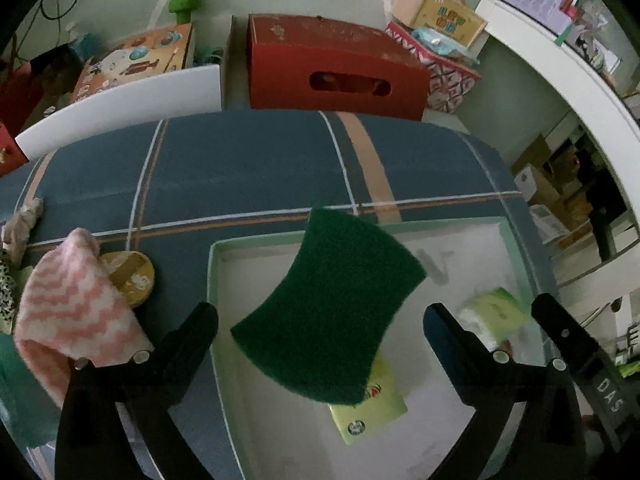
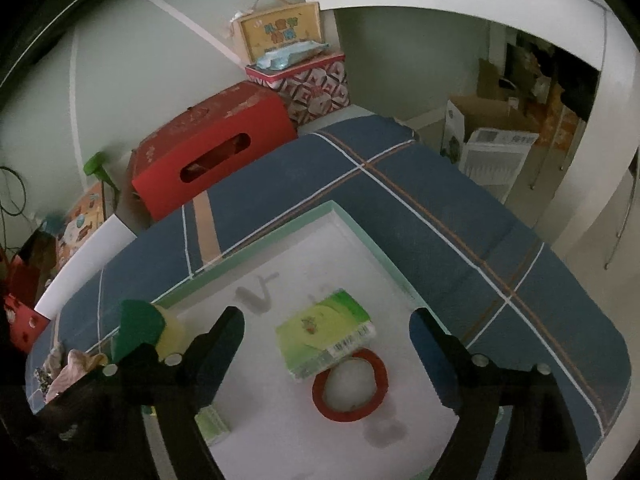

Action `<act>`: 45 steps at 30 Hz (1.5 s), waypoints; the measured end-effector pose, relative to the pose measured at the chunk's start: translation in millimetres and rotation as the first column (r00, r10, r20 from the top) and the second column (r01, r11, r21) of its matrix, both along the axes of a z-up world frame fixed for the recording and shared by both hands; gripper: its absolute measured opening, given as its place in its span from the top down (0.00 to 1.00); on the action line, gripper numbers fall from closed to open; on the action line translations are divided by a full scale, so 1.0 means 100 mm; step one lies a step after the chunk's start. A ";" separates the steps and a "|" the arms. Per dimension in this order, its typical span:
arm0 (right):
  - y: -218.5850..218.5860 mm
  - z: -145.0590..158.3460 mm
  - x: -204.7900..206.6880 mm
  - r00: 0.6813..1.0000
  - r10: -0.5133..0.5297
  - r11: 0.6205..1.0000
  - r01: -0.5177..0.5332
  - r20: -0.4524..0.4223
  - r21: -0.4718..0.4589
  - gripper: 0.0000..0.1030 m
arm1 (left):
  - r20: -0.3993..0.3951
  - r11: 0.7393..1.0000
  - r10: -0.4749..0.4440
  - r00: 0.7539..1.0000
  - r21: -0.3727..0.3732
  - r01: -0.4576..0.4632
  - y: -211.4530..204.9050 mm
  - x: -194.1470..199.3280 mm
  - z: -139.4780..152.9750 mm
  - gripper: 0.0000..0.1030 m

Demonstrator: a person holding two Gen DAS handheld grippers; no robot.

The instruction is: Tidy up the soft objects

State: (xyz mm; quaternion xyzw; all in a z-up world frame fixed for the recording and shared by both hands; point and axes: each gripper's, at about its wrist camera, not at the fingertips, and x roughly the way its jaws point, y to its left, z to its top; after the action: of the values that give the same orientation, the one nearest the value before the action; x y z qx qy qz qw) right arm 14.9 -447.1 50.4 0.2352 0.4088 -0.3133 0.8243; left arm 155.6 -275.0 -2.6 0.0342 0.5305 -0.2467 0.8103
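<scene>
A dark green scouring sponge [image 1: 332, 304] hangs tilted between the wide-apart fingers of my left gripper [image 1: 320, 314], over the pale green tray [image 1: 224, 248]; neither pad touches it. Under it lies a green tissue pack [image 1: 372, 412]. My right gripper [image 2: 327, 317] is open above the tray's rim [image 2: 256, 248], with a second tissue pack [image 2: 326, 332] and a red tape ring [image 2: 350, 388] below its fingers. From the right wrist the sponge [image 2: 138, 328] shows at the left, yellow foam beneath the green.
A pink-and-white striped cloth [image 1: 76, 312] and a yellow tape roll [image 1: 132, 276] lie left of the tray on the blue plaid cover [image 1: 240, 168]. More small cloths [image 2: 72, 368] sit at the left edge. A red box [image 1: 336, 68] stands behind.
</scene>
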 end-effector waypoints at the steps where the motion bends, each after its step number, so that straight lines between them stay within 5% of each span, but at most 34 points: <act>1: 0.01 0.03 -0.01 1.000 -0.003 1.000 0.003 -0.001 -0.008 0.04 | 0.002 1.000 0.013 1.000 0.004 -0.013 0.04 0.00 0.06 0.01; 7: 0.03 0.19 -0.09 1.000 -0.009 1.000 0.009 -0.003 -0.011 0.03 | 0.033 0.997 0.063 0.997 0.044 -0.065 0.28 -0.04 0.39 0.01; 13: 0.11 0.39 -0.19 1.000 -0.002 1.000 0.002 0.013 -0.028 0.03 | 0.078 0.994 0.113 0.991 0.002 -0.113 0.74 -0.11 0.79 0.01; 23: 0.49 0.38 0.00 0.994 0.107 0.993 -0.108 -0.024 -0.038 0.03 | 0.087 0.952 0.304 0.949 0.004 -0.305 1.81 -0.17 0.78 0.01; 39: 1.66 0.30 0.51 0.901 0.433 0.901 -0.433 -0.019 -0.027 0.03 | 0.042 0.863 0.505 0.862 -0.039 -0.504 2.92 -0.24 0.66 0.01; 45: 2.13 0.17 0.67 0.846 0.532 0.846 -0.533 -0.041 -0.007 0.03 | -0.004 0.847 0.528 0.849 -0.066 -0.528 3.08 -0.21 0.56 0.01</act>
State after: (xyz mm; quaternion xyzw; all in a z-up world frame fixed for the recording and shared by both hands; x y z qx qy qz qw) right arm 81.5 -234.6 67.2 0.0991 0.4704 -0.0807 0.8731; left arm 134.2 32.9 53.1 -0.1374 0.5054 -0.0315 0.8513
